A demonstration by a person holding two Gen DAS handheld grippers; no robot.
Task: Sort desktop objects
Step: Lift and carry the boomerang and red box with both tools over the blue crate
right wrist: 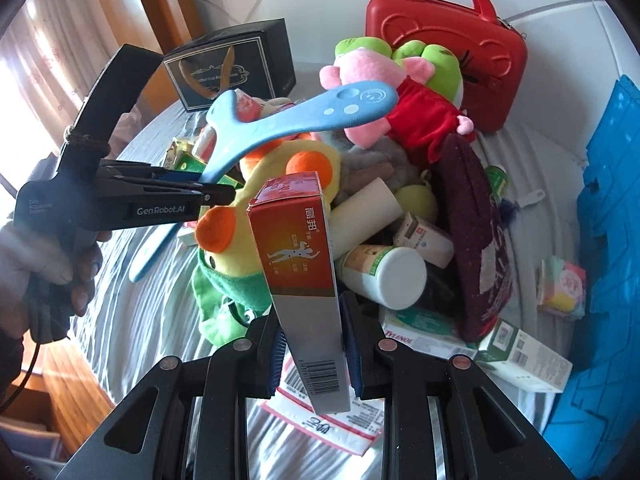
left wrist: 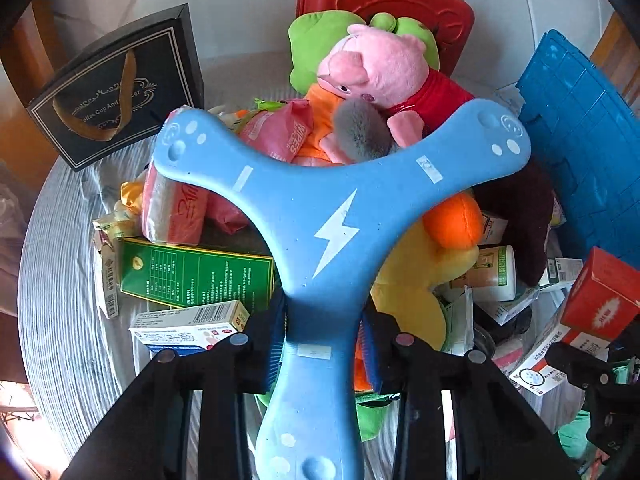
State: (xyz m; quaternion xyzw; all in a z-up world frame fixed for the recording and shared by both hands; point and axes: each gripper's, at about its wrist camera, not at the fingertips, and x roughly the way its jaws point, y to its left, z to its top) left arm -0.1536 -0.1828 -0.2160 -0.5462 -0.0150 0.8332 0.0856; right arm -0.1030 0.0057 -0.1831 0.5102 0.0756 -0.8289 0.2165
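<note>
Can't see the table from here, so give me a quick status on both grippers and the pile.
Left gripper shut on blue boomerang. Right gripper shut on red box. Toy-and-box pile unsorted below.

blue boomerang (left wrist: 320, 216) hides most of yellow duck plush (left wrist: 404, 280); its lower arm cut off at frame bottom.

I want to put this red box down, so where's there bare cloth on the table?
Bare striped cloth lies along the near left edge, between the yellow duck plush and the table rim. A smaller strip lies on the right, between the maroon knit item and the blue crate, partly taken by a small tissue pack. The middle is piled full.
</note>
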